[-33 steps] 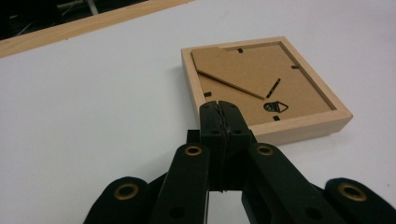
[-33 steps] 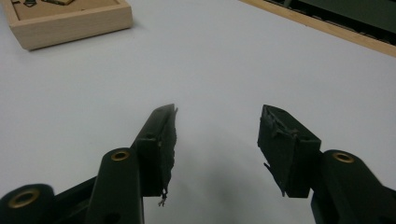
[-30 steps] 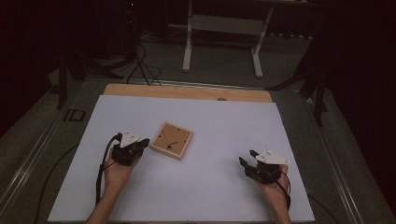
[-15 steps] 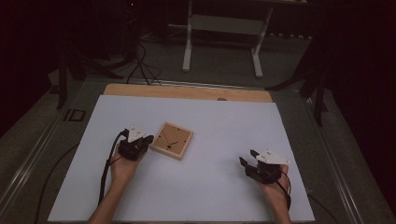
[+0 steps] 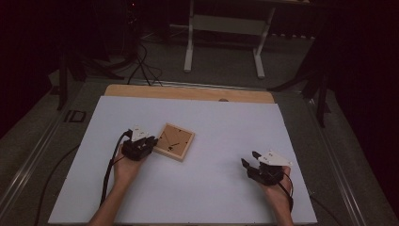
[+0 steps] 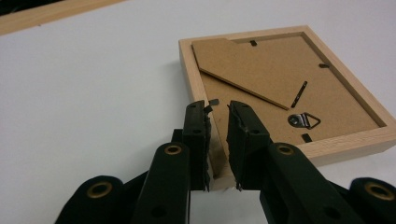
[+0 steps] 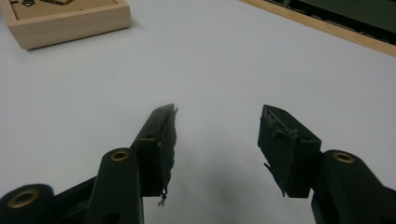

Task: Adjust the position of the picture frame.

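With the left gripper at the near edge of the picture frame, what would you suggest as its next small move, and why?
Probably ease the left gripper forward and close on the small black tab at the rim of the picture frame. Its jaws have just been opening and stand slightly apart, straddling the wooden rim with the tab at their tips, pressing on nothing. The frame lies face down, backing board still in.

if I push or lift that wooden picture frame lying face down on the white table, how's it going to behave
The picture frame looks rigid and probably light: thin pale wood around a fibreboard back. Lying flat on the smooth white table, it should slide rather than tip. The easel flap on the back sits slightly raised and could swing open when lifted.
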Demonstrator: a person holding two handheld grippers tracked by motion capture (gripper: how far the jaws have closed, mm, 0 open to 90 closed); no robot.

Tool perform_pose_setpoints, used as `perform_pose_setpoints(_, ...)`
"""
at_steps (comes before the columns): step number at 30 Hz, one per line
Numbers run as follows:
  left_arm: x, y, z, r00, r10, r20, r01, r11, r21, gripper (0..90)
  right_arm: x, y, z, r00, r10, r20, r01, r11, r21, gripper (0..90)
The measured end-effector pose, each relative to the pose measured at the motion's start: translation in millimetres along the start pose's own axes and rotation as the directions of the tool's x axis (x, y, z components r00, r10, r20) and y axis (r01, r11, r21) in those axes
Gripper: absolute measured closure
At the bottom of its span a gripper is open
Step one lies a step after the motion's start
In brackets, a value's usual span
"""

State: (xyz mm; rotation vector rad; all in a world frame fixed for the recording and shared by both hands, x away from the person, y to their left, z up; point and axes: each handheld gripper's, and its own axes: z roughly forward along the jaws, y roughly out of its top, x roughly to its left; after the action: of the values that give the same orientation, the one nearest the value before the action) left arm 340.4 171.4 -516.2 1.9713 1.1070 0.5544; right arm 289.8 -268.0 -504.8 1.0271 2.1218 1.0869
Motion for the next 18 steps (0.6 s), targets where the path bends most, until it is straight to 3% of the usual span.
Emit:
perform_pose_setpoints(3, -1.7, -0.3, 3.9, 0.9998, 0.016, -0.008, -0.016, 0.9998, 0.015, 78.0, -0.3, -0.2, -0.1, 1.0, 0.001, 0.003, -0.001, 1.0, 0.0, 45.9)
perform_pose_setpoints(5, -1.3, 0.1, 4.3, 1.0, 0.004, -0.004, -0.004, 0.9999, 0.013, 78.2, -0.2, -0.1, -0.3, 1.0, 0.0, 0.003, 0.0, 1.0, 0.0, 45.9)
perform_pose_setpoints(9, -2.1, -1.2, 5.4, 0.9993, 0.02, -0.03, -0.019, 0.9993, 0.033, 78.2, -0.1, -0.1, -0.3, 1.0, -0.002, 0.002, 0.002, 1.0, -0.001, 45.8)
perform_pose_setpoints(18, -1.8, -1.4, 4.4, 0.9997, 0.011, -0.022, -0.01, 0.9991, 0.04, 80.9, -0.1, -0.1, -0.7, 1.0, -0.001, 0.002, 0.001, 1.0, -0.004, 45.7)
